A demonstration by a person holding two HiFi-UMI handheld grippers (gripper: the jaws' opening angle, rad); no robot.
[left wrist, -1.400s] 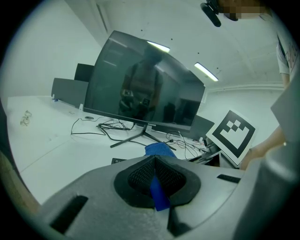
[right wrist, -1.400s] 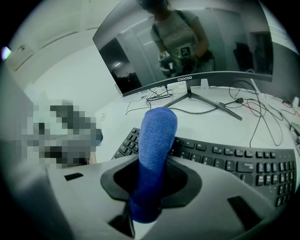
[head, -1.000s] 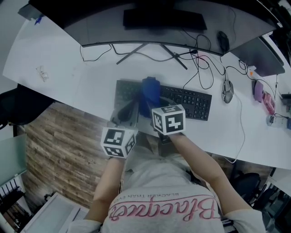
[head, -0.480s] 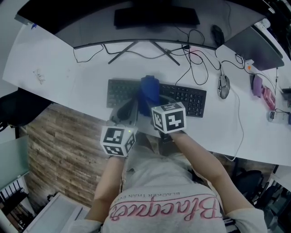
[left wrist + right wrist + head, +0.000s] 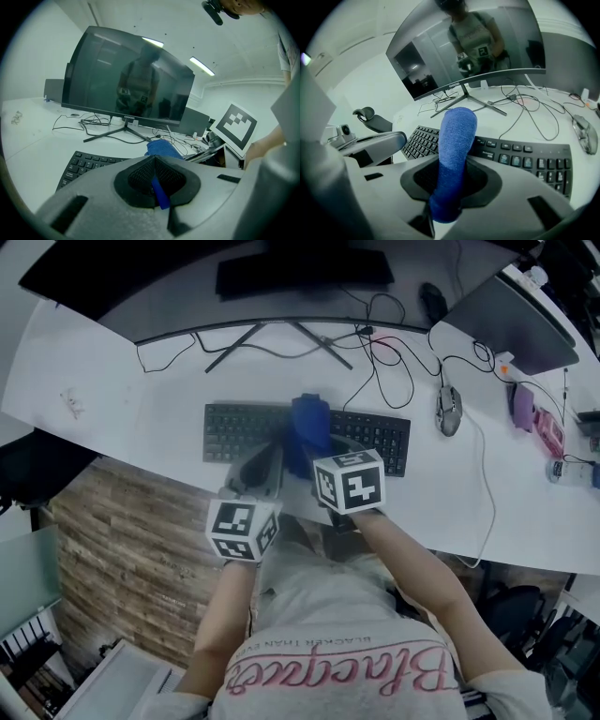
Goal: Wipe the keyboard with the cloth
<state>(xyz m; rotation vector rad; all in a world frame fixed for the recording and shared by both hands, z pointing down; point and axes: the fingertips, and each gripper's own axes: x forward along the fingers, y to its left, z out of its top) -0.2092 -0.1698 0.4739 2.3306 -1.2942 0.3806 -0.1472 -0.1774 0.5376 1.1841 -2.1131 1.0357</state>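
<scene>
Across the bench point(image 5: 131, 399), the keyboard point(image 5: 239, 432) lies lengthwise left to right along the near edge. Fingers of my right gripper point(image 5: 452, 164) clamp the rolled cloth point(image 5: 457, 136), which points forward over the middle keys. Only its own view shows my left gripper point(image 5: 154, 164) with fingers pressed together, a blue sliver point(image 5: 159, 194) at their seam.

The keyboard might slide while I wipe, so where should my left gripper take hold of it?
Probably the left end of the keyboard, at its near long edge, coming from your side. It lies flat and thin, that end is bare, and the blue cloth in the right gripper is over the middle. The left gripper is nearest there.
</scene>
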